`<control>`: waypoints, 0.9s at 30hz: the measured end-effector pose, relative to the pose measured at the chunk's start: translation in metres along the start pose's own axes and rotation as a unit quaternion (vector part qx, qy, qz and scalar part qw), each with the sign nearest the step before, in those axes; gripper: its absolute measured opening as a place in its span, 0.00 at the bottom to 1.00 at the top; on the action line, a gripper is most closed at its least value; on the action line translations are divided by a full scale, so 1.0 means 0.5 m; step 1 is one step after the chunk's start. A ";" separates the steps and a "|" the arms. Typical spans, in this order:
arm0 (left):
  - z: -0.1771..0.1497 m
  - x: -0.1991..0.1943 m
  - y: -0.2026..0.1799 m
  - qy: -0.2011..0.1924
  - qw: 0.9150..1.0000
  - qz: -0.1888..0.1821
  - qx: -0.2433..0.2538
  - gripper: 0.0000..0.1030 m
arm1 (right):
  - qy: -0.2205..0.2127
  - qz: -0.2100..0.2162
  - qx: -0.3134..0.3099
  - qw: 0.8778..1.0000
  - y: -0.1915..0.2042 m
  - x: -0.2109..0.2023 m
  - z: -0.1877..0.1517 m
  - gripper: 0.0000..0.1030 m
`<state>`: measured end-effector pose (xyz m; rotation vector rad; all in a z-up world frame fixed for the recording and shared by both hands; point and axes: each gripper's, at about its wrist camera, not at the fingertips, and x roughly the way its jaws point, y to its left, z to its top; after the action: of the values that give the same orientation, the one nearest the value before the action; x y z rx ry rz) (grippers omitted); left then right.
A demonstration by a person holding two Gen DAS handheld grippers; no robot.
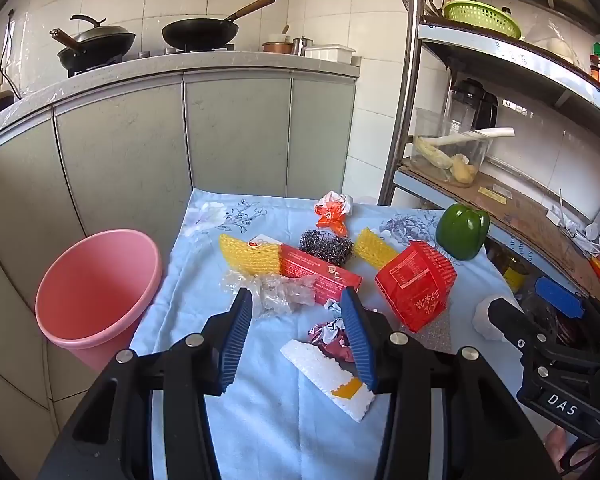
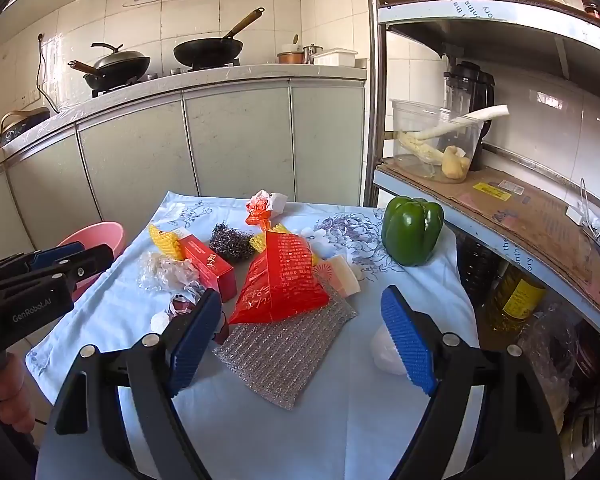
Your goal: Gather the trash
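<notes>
Left wrist view: left gripper (image 1: 296, 300) jaws apart above clear plastic wrap (image 1: 278, 290) on the table (image 1: 260, 412); pink bin (image 1: 96, 292) beside it. Right gripper (image 2: 300, 308) jaws wide apart over red bag (image 2: 282, 284).

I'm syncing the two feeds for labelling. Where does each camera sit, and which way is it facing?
Left wrist: rides the left claw, faces the table's trash and the pink bin; the right claw shows at right.
Right wrist: rides the right claw, faces the red bag and silver pad; the left claw and hand show at left.
Shared: red bag, green pepper, steel scrubber.
</notes>
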<state>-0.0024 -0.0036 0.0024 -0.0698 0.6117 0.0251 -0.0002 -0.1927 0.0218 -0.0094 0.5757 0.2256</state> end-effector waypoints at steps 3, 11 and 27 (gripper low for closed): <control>0.001 0.000 0.000 0.000 1.000 -0.001 0.000 0.45 | 0.000 0.000 0.001 1.000 0.000 0.000 0.000 0.80; -0.001 0.000 0.000 0.000 1.000 -0.001 0.001 0.45 | 0.002 0.000 0.003 1.000 -0.001 0.002 -0.003 0.80; -0.002 0.002 0.002 0.002 1.000 0.000 0.000 0.44 | 0.004 0.001 0.003 1.000 0.001 0.006 -0.006 0.80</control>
<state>-0.0024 -0.0025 0.0011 -0.0700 0.6161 0.0257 0.0005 -0.1918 0.0175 -0.0040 0.5848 0.2263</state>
